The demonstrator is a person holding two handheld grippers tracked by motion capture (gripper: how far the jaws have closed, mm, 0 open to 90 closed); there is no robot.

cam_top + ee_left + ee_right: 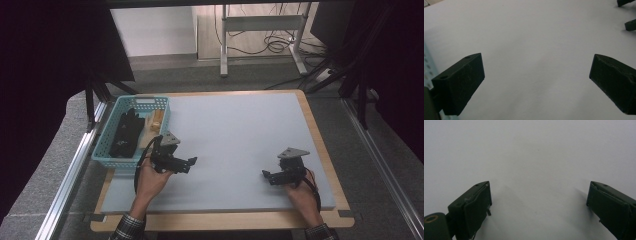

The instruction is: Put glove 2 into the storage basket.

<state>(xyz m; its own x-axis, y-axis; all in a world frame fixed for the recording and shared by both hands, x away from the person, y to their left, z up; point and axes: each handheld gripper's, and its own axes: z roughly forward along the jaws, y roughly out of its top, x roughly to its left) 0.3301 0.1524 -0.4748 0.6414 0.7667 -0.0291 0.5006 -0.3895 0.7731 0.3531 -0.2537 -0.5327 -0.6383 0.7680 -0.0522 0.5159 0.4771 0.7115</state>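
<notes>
Teal slotted basket (111, 131), black items inside.

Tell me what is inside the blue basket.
Inside the blue basket lie a black object and a pale wooden piece. Whatever lies beneath them is covered.

Dim, soft overhead light; dark vignetted corners in the high view; the pale grey foam tabletop (240, 140) shows faint blurred shadows
</notes>
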